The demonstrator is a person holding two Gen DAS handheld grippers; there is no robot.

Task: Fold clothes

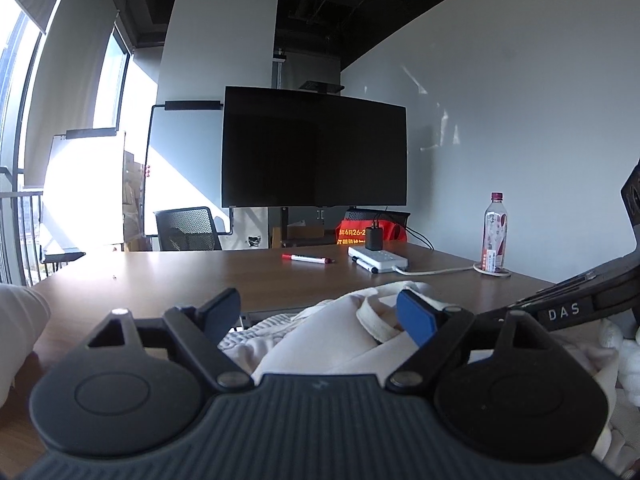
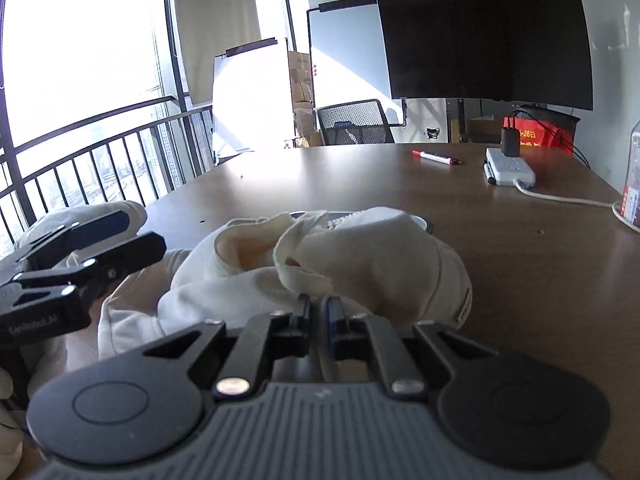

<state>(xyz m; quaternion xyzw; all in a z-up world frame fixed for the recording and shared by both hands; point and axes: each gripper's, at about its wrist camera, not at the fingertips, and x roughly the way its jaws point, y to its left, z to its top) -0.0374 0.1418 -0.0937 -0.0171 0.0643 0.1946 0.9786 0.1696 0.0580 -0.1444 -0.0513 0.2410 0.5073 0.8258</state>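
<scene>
A cream garment (image 2: 372, 264) lies bunched on the brown table (image 2: 520, 280), its ribbed band (image 2: 296, 252) curling up on top. My right gripper (image 2: 318, 310) is shut on the garment's near edge, and a thin strip of cloth shows between its fingers. In the left wrist view the same garment (image 1: 320, 344) lies between the wide-open fingers of my left gripper (image 1: 320, 312); its right blue pad (image 1: 416, 318) rests against the ribbed band (image 1: 376, 320). From the right wrist view, the left gripper (image 2: 132, 236) reaches in over the garment's left side.
Farther back on the table lie a red marker (image 2: 436, 157) and a white power strip (image 2: 510, 168) with a black charger and cable. A water bottle (image 1: 495, 236) stands at the right. More pale cloth (image 1: 18, 320) sits at the left. A dark screen (image 1: 314, 148) and a mesh chair (image 1: 188, 228) stand beyond.
</scene>
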